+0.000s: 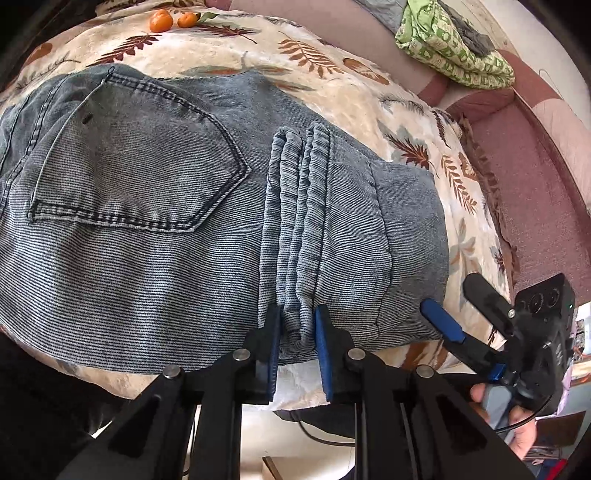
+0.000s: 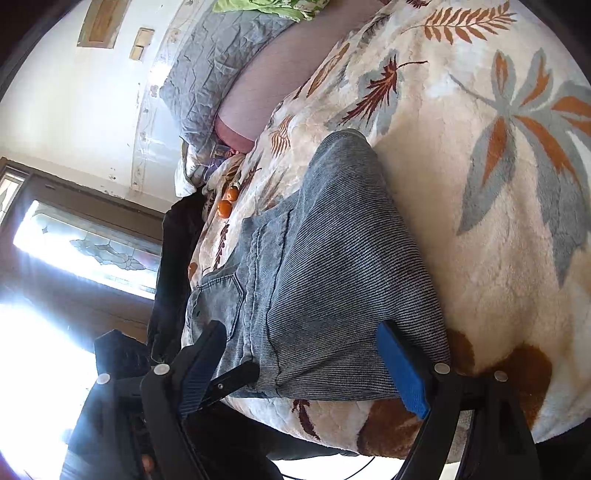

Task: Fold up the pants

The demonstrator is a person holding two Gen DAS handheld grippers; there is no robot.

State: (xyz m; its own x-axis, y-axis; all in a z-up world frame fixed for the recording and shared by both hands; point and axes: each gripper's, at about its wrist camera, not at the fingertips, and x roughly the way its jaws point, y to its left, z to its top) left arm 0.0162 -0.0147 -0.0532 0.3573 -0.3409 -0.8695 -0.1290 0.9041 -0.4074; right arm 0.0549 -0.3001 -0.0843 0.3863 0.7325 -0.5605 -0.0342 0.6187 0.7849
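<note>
A: At the near edge of the bed [image 1: 413, 122], what is the left tool [image 1: 297, 332] doing?

B: It points steeply down at the blanket's edge, and its two blue pads [image 1: 322, 343] are pressed in on the ribbed cuffs [image 1: 295, 221] of the pants [image 1: 147, 221]. The bunched cuff layers sit squeezed between the fingers, so it is gripping the pants there.

A: And the right tool [image 2: 303, 373]?

B: It is tilted down more gently, with its jaws spread wide. In the right wrist view the folded denim lies between the two fingers; the blue pad [image 2: 402, 373] on one side sits at the fabric's corner, the other finger stands at the opposite side of the fold. They do not look pressed in, so it holds nothing. In the left wrist view it shows at the right, with a person's hand [image 1: 513, 413] around its handle.

A: Where do the pants lie overall?

B: On the leaf-patterned blanket [image 2: 480, 184], folded over, back pocket [image 1: 140, 166] facing up. The cuffs rest across the seat, just beside the pocket. The left tool is at the near edge of the pile, and the right tool is at the fold's corner just beside it.

A: Anything else there?

B: Two oranges [image 1: 161, 20] far across the blanket, and a green patterned cloth [image 1: 450, 48] well apart by the headboard side.
</note>
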